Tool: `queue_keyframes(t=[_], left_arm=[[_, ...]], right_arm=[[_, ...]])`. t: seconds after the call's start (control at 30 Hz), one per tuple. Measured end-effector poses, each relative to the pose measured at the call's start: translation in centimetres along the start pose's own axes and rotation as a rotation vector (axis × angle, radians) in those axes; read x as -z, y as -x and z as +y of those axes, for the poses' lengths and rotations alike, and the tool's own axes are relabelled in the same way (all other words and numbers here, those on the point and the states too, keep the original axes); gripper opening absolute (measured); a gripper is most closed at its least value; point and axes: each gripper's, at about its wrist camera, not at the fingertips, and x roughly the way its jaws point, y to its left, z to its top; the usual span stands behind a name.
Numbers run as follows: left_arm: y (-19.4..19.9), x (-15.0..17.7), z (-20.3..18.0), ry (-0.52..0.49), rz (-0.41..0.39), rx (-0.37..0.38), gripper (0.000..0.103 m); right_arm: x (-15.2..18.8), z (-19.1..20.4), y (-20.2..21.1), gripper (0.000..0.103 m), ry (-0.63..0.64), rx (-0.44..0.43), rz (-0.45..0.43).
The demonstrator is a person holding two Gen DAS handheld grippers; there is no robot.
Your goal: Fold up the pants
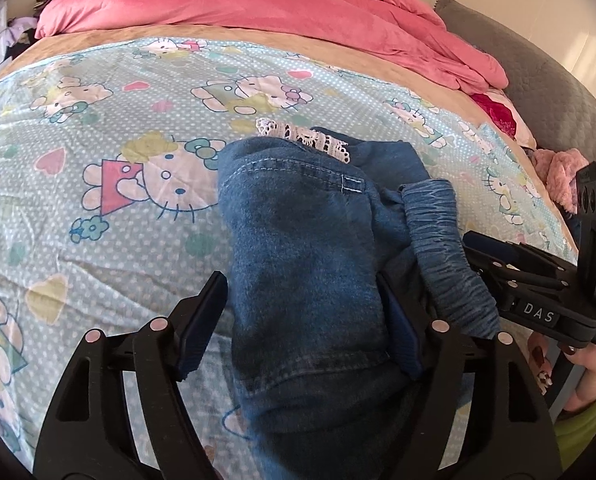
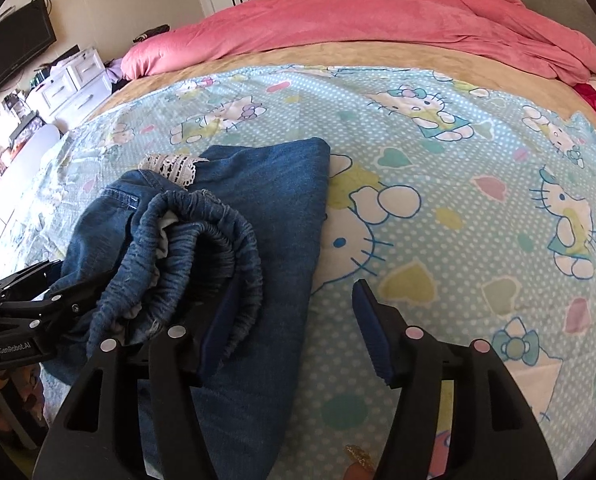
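The denim pants [image 1: 305, 248] lie in a bunched, partly folded heap on the near part of the cartoon-cat bedsheet [image 1: 98, 152], with the pink duvet [image 1: 238, 4] piled along the far side of the bed. A strip of white lace trim [image 1: 309, 140] pokes out at the heap's far edge, and the gathered elastic waistband [image 2: 218, 240] curls loose on top rather than lying flat. The left gripper [image 1: 303, 328] stands spread wide with the folded denim running between its blue pads, neither pad pressing on it, so it holds nothing. The right gripper [image 2: 294, 324] is about half open and also empty; its left pad sits against the waistband while its right pad hangs over bare sheet. The main risk, as I judge it, is that the released fold relaxes: the springy waistband could roll over and spoil the layers. A gripper pulled away carelessly may also snag the ruched elastic or the lace and drag the bundle askew, and any regrasp of only the top layer would peel the stack open.
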Motion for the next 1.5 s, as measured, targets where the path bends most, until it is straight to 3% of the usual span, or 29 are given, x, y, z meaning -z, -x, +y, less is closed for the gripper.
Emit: queue_keyframes(t=[0.07,0.13,0.33,1.07,1.5], left_arm=[[0.9,0.0,-0.1,0.0,-0.016,0.002,0.07],[2.0,-0.1,-0.1,0.007,-0.036,0.004,0.076],[5.5,0.1,-0.7,0.009,-0.1,-0.003,0.094],[14.3,7.0,-2.9,-0.004,-0.228,-0.069,0.094],[12.5,10.4,-3.0,-0.01,-0.145,-0.085,0.094]], right_arm=[[0.2,-0.1,0.9,0.06,-0.011,0.003,-0.023],[0.4,-0.1,2.0,0.076,-0.018,-0.003,-0.05],[1.2,0.6,6.1,0.095,-0.009,-0.005,-0.158],[7.9,3.5,16.1,0.099,0.056,0.057,-0.301],[12.2,3.5,14.9,0.099,0.043,0.08,-0.217]])
